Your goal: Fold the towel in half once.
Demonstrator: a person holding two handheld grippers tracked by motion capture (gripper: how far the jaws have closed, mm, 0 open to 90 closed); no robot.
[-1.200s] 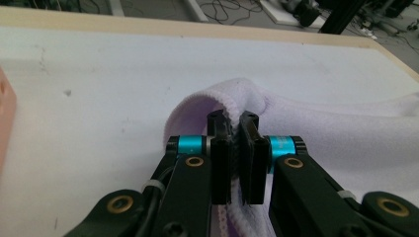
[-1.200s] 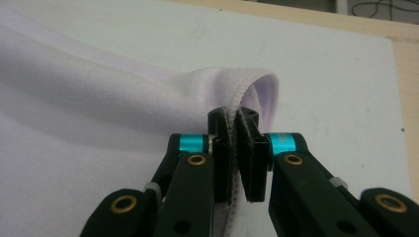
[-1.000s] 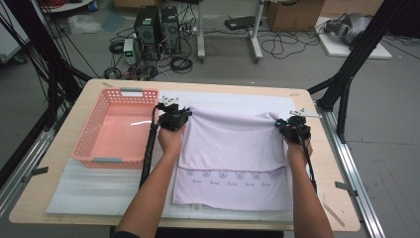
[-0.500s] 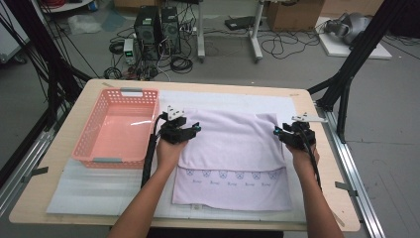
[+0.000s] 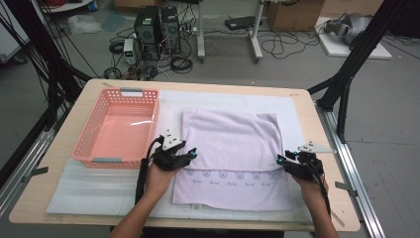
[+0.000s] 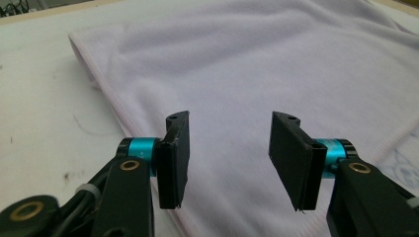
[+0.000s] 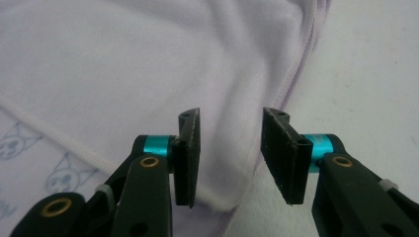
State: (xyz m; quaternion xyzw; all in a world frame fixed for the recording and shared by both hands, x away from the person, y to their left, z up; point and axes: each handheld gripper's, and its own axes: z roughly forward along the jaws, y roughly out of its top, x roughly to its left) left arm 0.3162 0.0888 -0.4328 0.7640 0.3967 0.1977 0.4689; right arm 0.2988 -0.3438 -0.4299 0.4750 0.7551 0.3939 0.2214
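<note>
While cables, computer towers point(image 5: 157, 25) and a cardboard box point(image 5: 293, 14) crowd the grey floor beyond, the wooden table point(image 5: 64, 148) itself offers bare margin along its far and left edges, hemmed by black frame struts point(image 5: 354, 59) at the right. Over most of the tabletop lies a white mat point(image 5: 89, 186), with free strips in front of the basket and along the right side. On the mat's left half sits the pink basket point(image 5: 119, 130), its right wall just beside the towel. That lilac towel point(image 5: 233, 144) lies flat at the mat's middle, its upper layer folded forward so the folded edge crosses just above a row of small printed faces point(image 5: 223, 175). Left gripper point(image 5: 187, 155) rests at the towel's left edge where the fold ends, right gripper point(image 5: 282, 161) at the right edge opposite. Both pairs of jaws stand spread, having just opened, with only flat cloth below the left gripper's point(image 6: 230, 143) gap and the hemmed corner below the right gripper's point(image 7: 230, 148); neither pinches anything.
</note>
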